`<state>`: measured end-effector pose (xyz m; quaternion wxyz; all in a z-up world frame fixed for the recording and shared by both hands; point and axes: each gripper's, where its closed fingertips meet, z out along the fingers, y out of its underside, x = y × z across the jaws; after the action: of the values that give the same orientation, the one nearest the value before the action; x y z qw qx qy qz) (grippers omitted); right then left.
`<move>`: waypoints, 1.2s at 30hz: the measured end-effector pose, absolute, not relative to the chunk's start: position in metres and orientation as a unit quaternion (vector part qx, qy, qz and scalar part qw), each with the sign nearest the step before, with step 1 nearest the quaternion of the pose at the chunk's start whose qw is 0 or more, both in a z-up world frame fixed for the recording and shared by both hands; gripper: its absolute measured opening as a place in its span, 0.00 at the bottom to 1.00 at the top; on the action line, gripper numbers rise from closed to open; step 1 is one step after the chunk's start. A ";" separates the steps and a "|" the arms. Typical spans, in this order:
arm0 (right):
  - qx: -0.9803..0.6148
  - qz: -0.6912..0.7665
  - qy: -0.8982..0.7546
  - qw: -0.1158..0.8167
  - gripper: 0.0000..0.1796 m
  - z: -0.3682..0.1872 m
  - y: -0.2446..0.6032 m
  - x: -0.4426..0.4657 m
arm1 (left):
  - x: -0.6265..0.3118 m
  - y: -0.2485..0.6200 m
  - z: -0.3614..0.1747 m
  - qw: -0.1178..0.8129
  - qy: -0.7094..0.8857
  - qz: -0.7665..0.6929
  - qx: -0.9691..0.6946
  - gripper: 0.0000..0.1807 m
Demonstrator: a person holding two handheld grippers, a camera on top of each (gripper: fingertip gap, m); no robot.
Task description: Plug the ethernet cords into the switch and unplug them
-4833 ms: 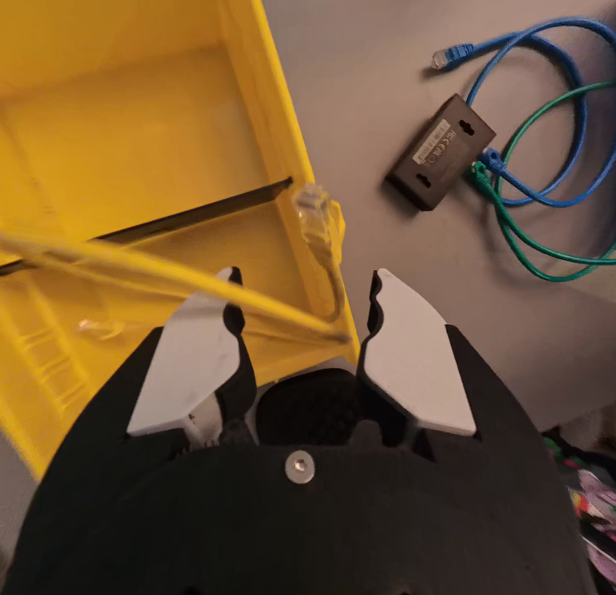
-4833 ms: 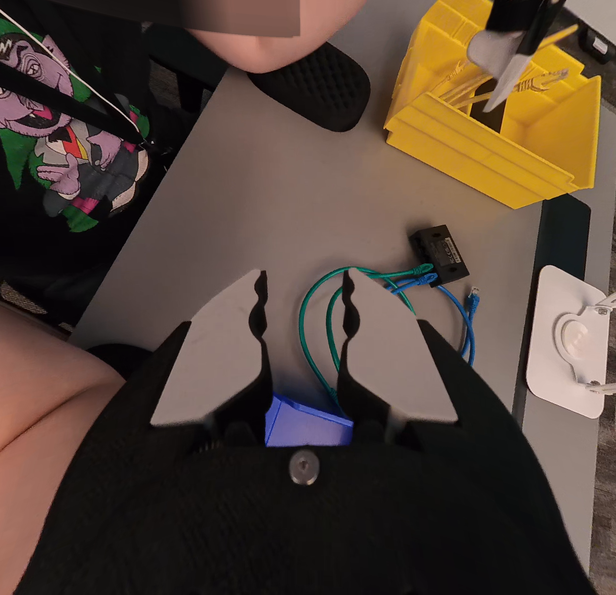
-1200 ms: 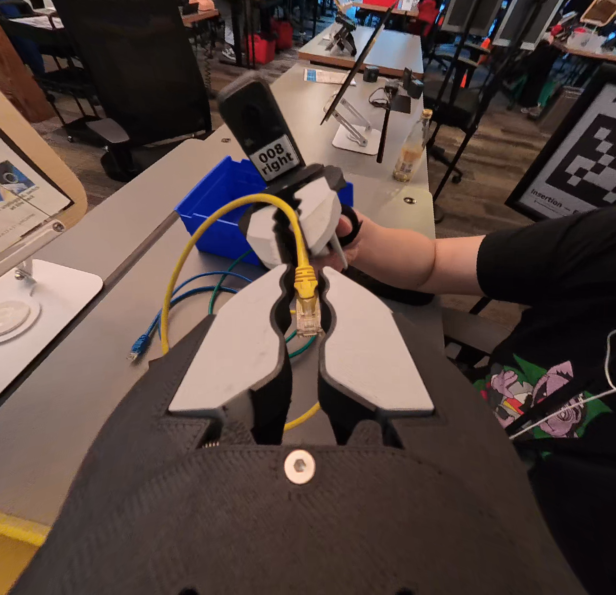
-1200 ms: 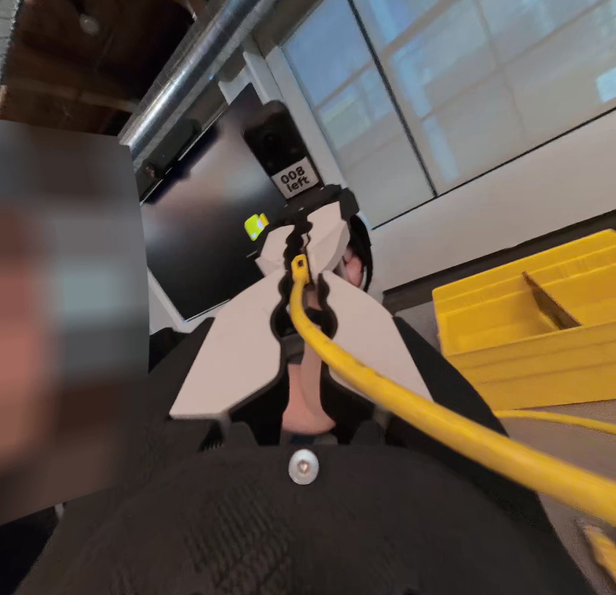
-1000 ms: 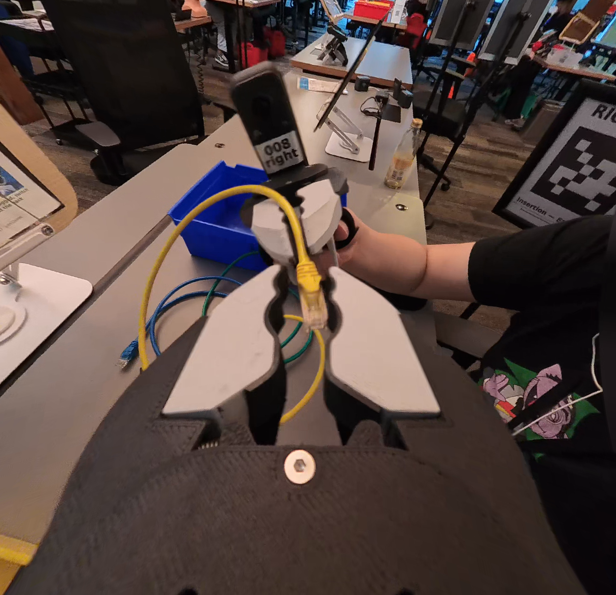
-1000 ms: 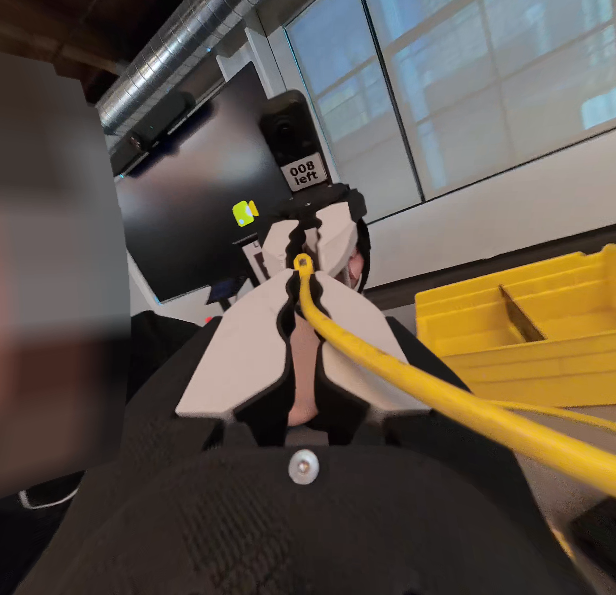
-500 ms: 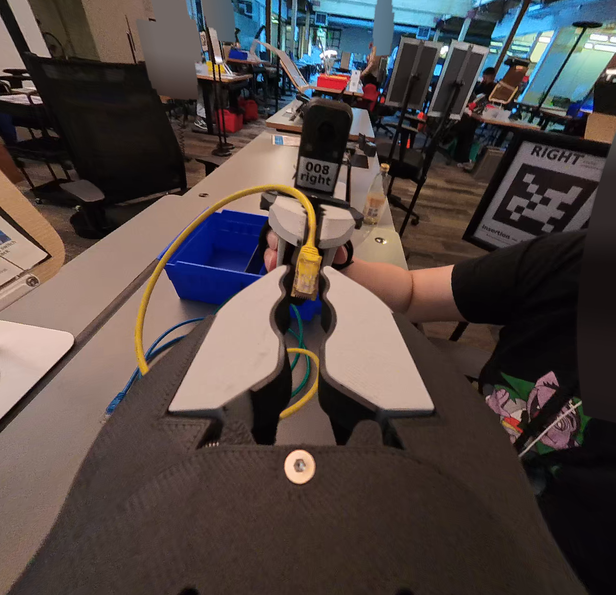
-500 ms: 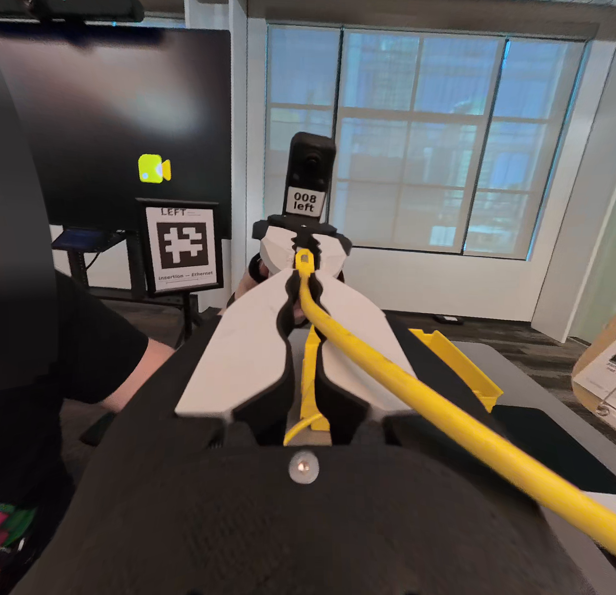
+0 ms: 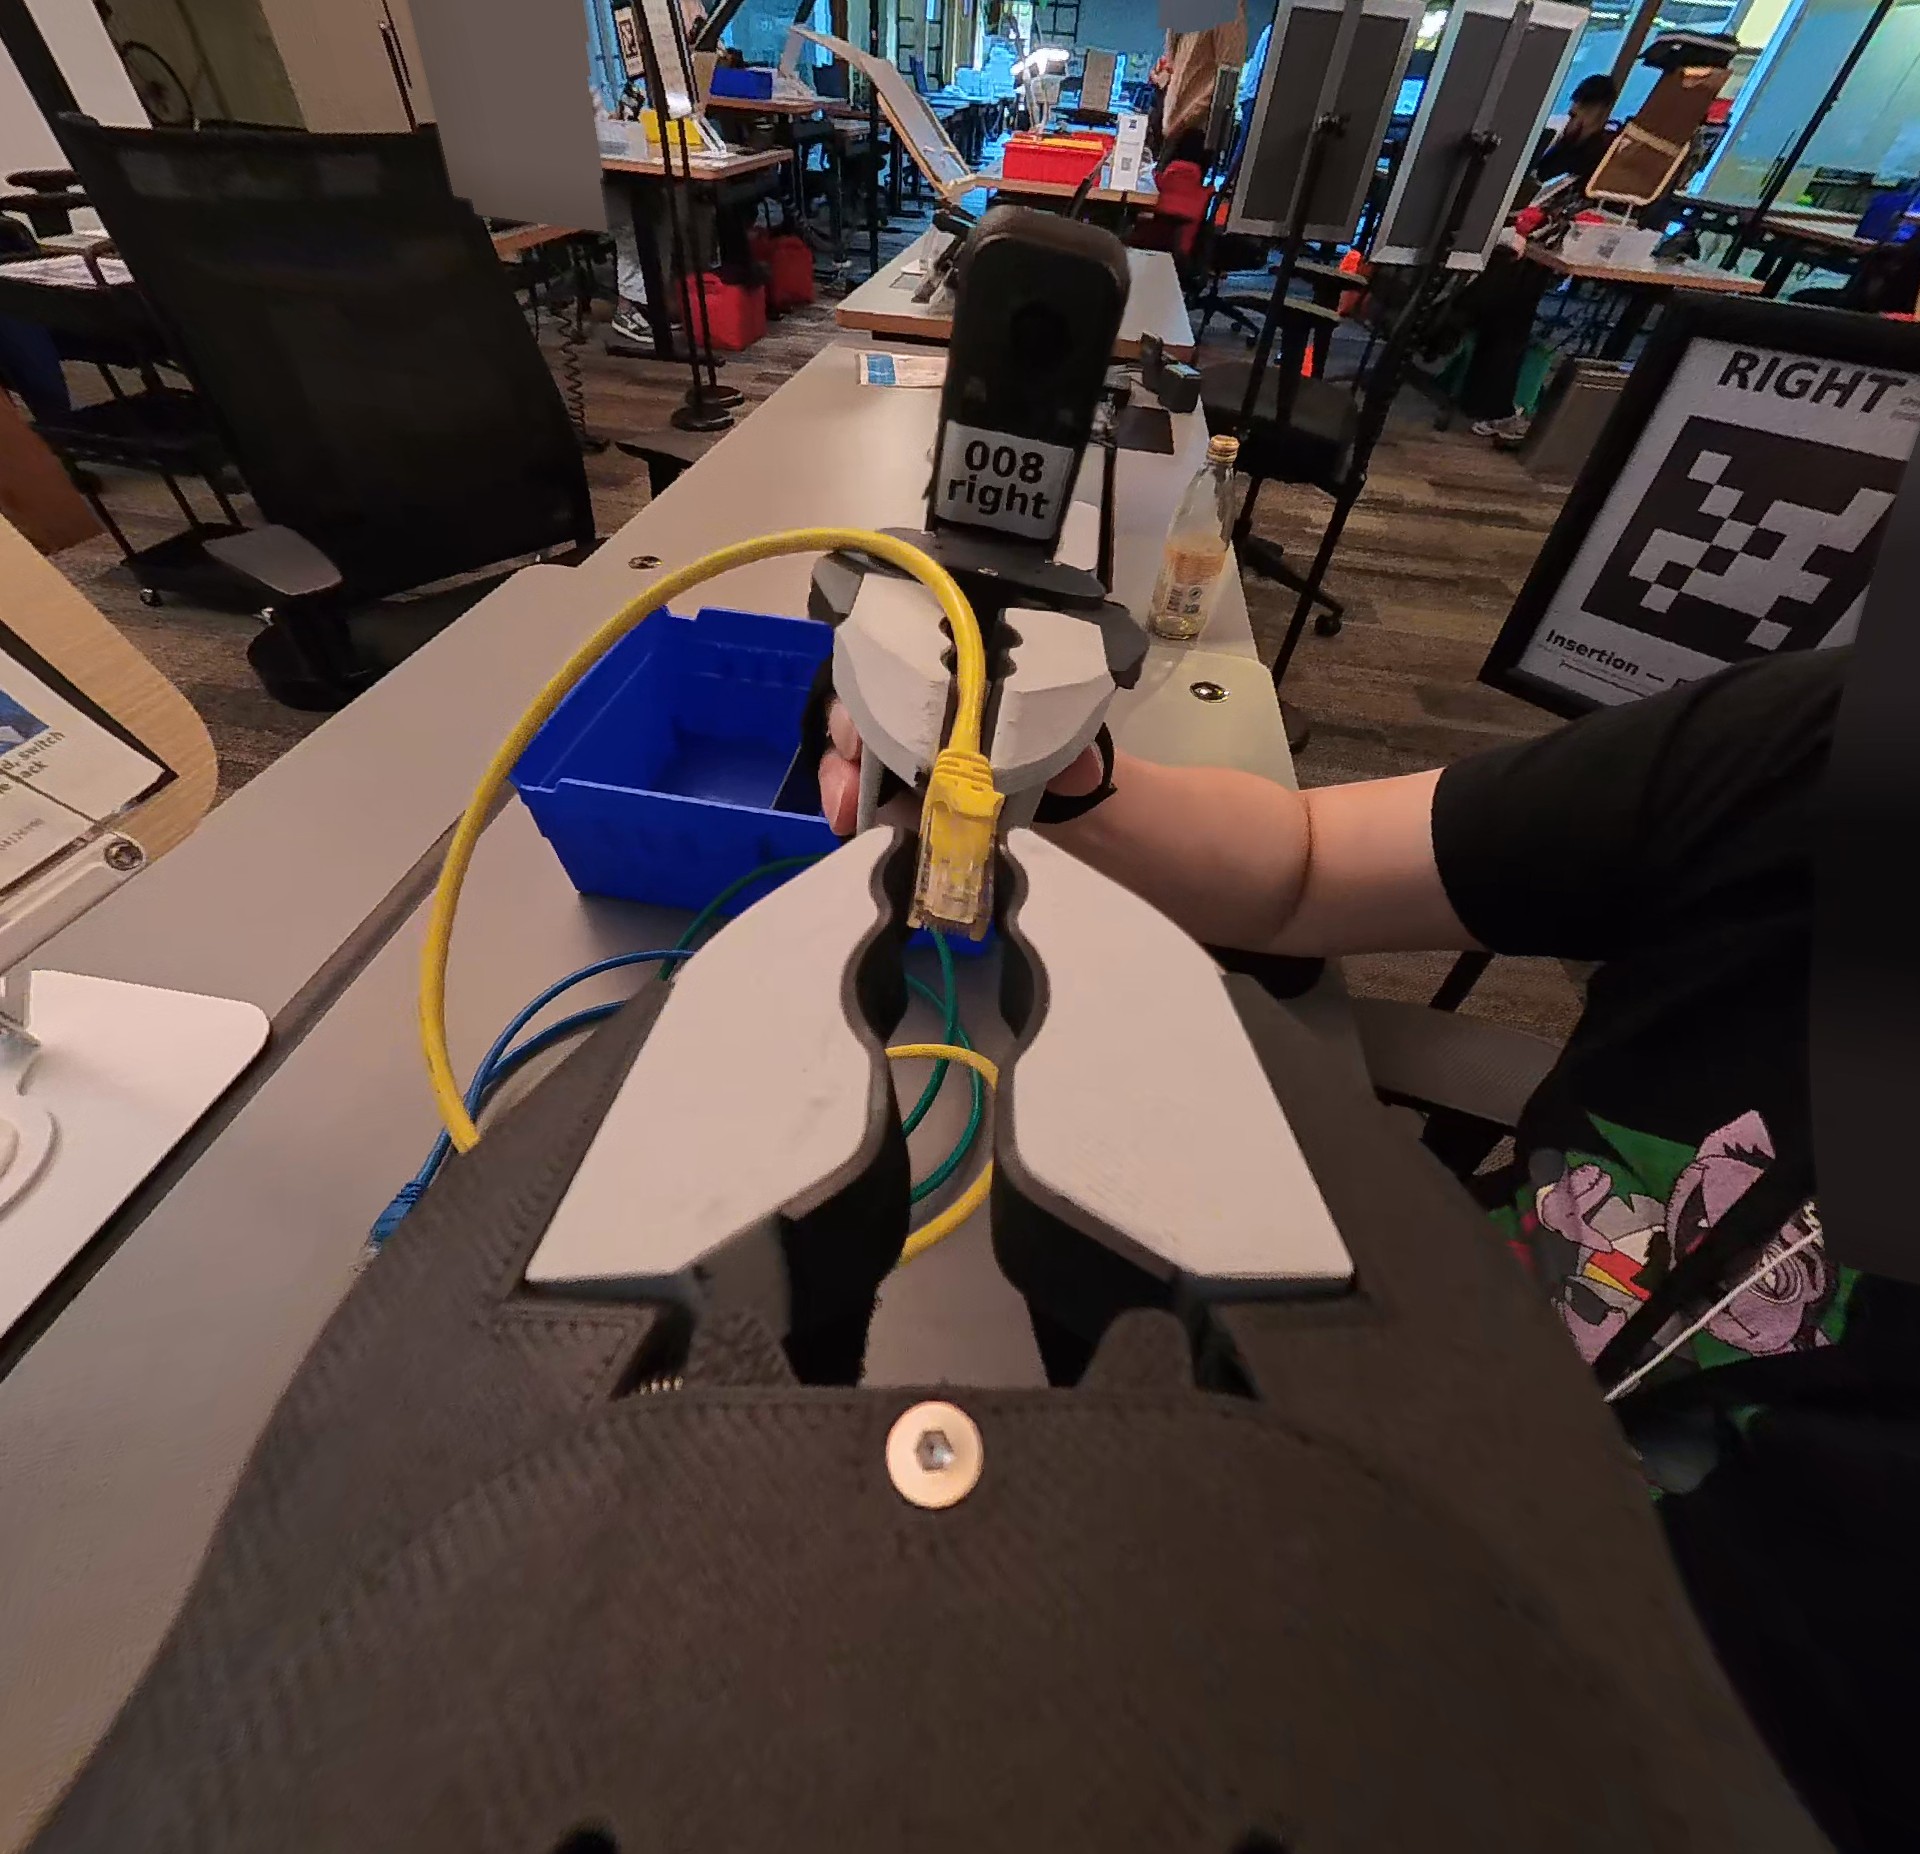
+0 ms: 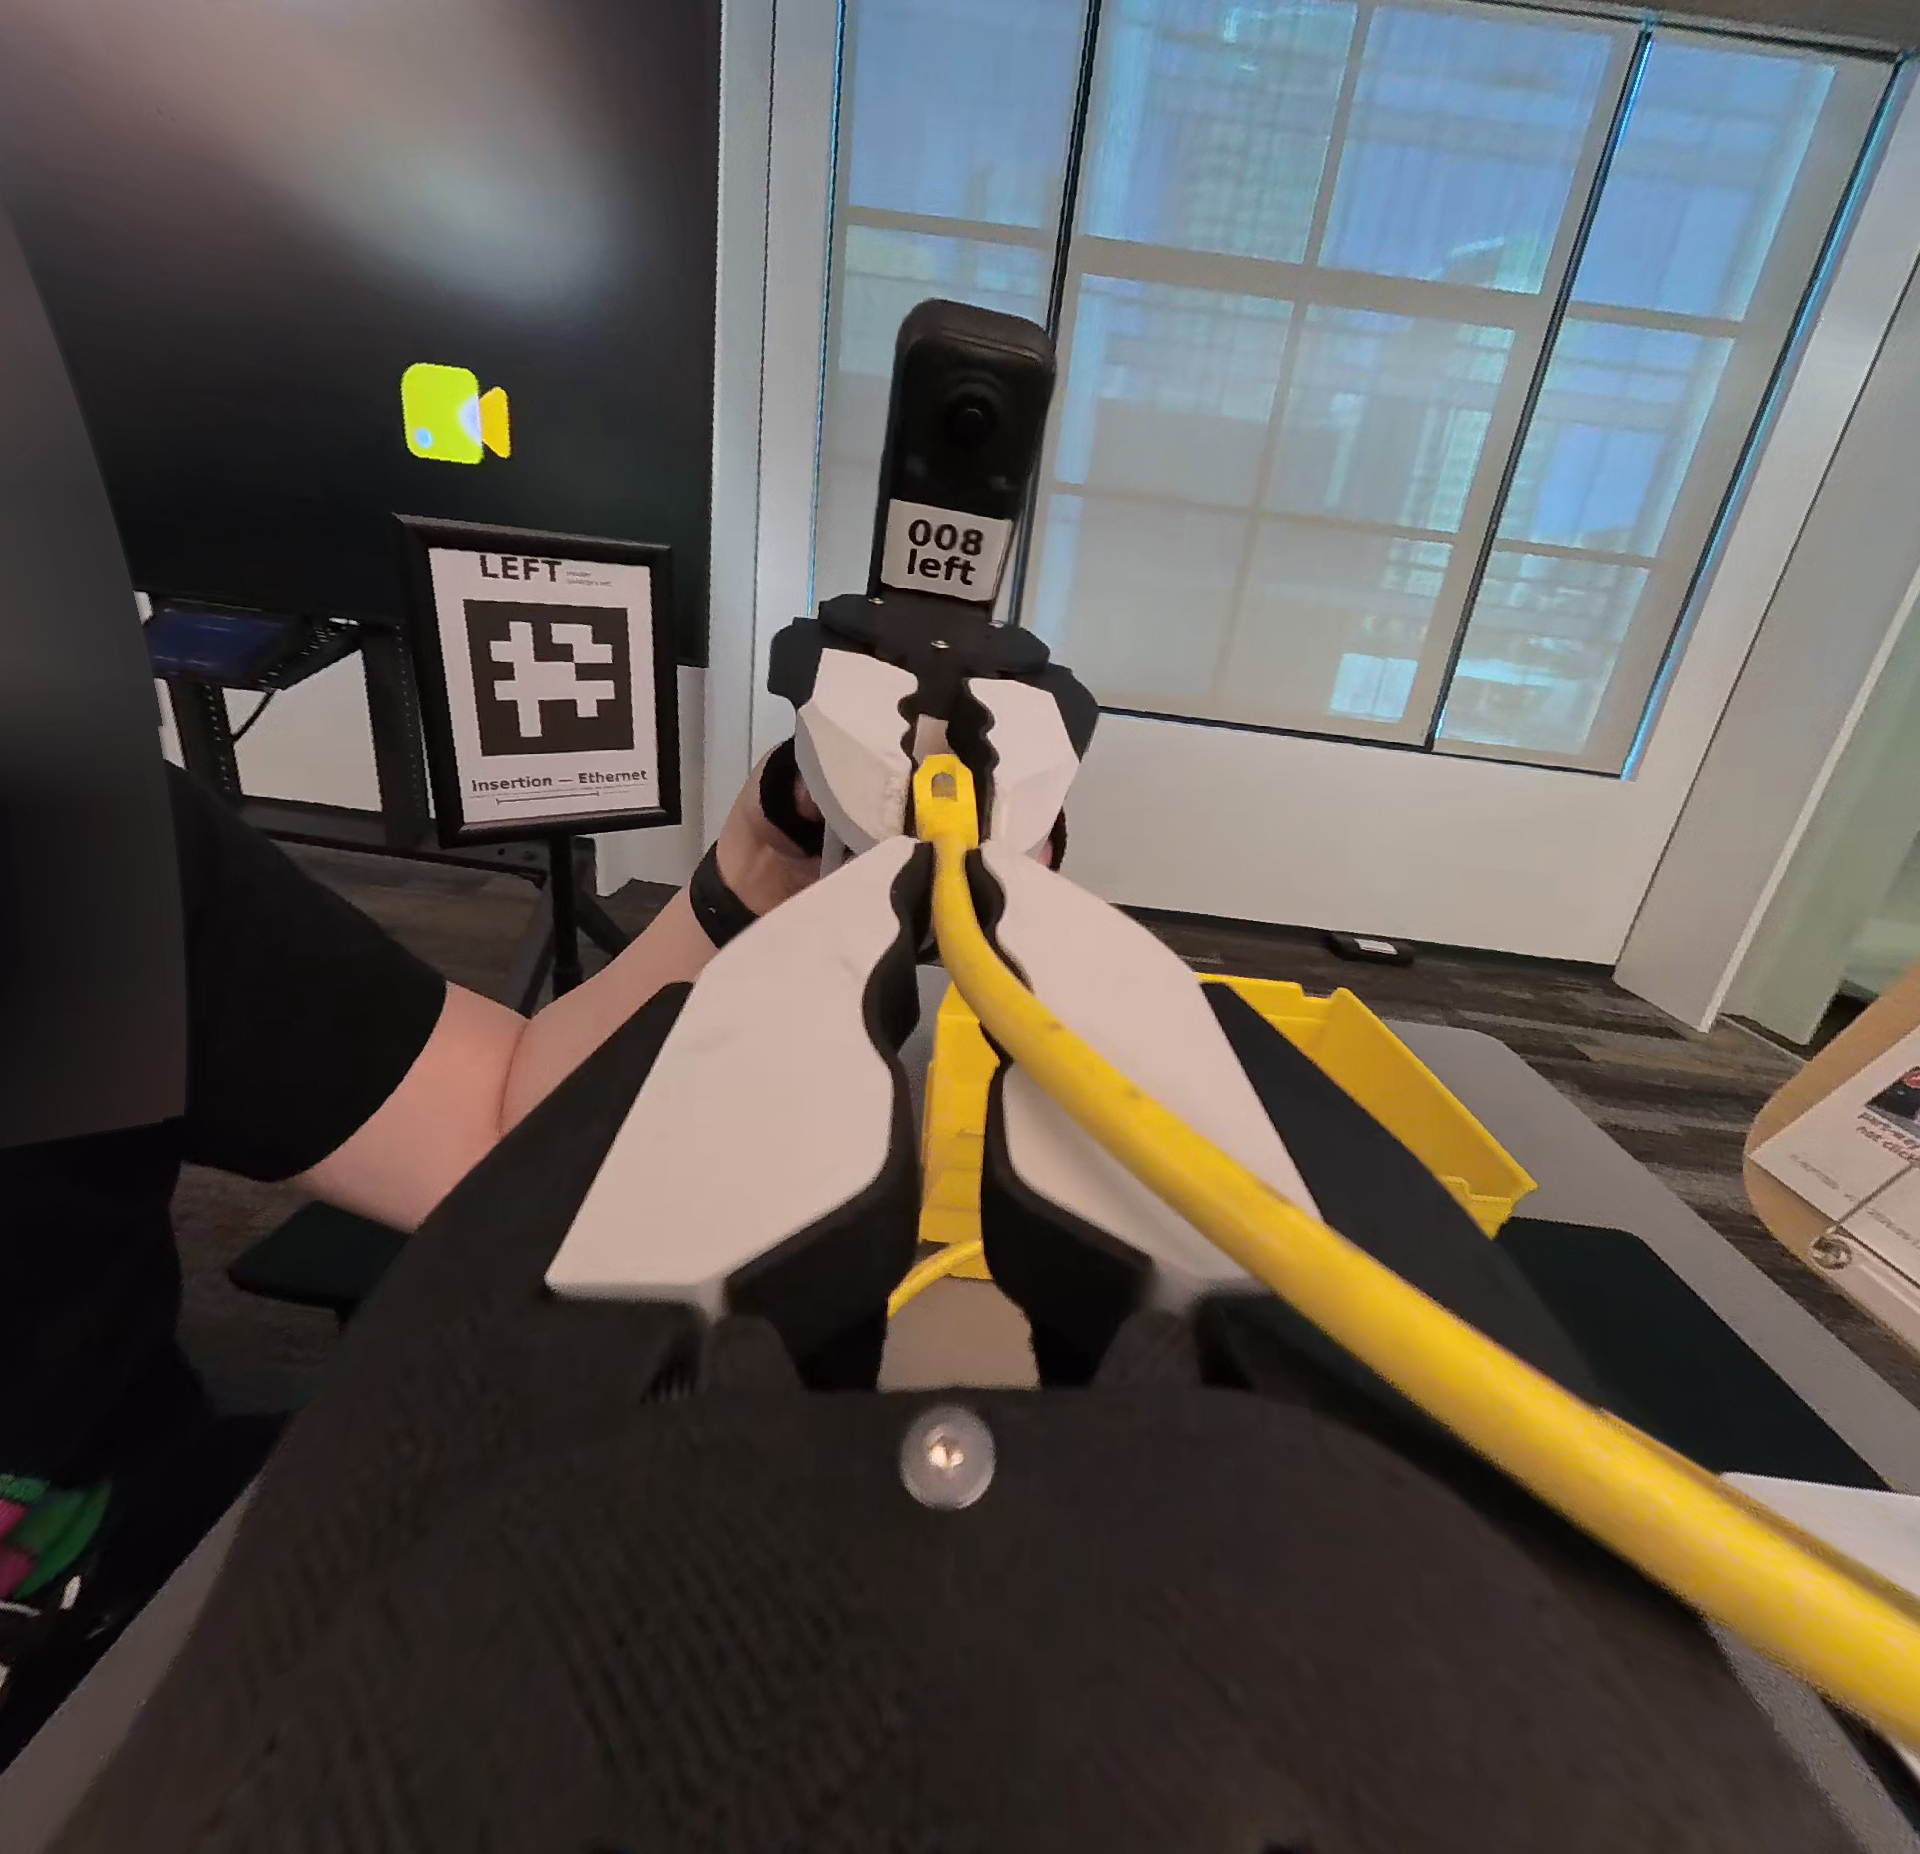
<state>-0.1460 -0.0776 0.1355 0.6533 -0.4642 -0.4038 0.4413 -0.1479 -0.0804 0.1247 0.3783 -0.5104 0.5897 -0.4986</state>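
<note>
1. The right gripper [image 10: 943, 874] is clamped on the yellow ethernet cord [image 9: 582, 724] just behind its clear-tipped plug [image 9: 951, 869], held in the air above the grey table [image 9: 343, 859].
2. The left gripper [image 9: 945, 874] brackets the plug, its jaws slightly apart; whether it pinches is unclear.
3. Risk: a careless hand-over could twist the plug or let it drop.
4. Only the left wrist view shows the blue plastic bin [image 9: 675, 765] and the blue and green cords [image 9: 582, 994]; only the right shows the yellow plastic bin [image 10: 1382, 1098]. The switch shows in neither.

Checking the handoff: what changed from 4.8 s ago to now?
The yellow cord came out of the yellow bin and was raised. The right gripper, open before, now pinches it behind the plug; the left gripper has eased open around the plug. Blue cord and green cord unmoved.
</note>
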 end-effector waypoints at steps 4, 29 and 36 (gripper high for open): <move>-0.462 0.455 -0.402 0.647 0.04 0.135 -0.078 -0.146 | -0.148 -0.080 0.123 0.377 0.593 -0.494 -0.512 0.07; -0.442 0.388 -0.421 0.691 0.04 0.183 -0.113 -0.110 | -0.170 -0.002 0.108 0.488 0.478 -0.320 -0.657 0.34; -0.417 0.401 -0.406 0.707 0.03 0.220 -0.157 -0.078 | -0.140 0.022 0.014 0.395 0.434 -0.317 -0.745 0.34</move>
<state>-0.0776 -0.1574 0.2202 0.7071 -0.4171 -0.4061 0.4015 -0.1397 0.0222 0.0138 0.3952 -0.7448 0.4341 -0.3172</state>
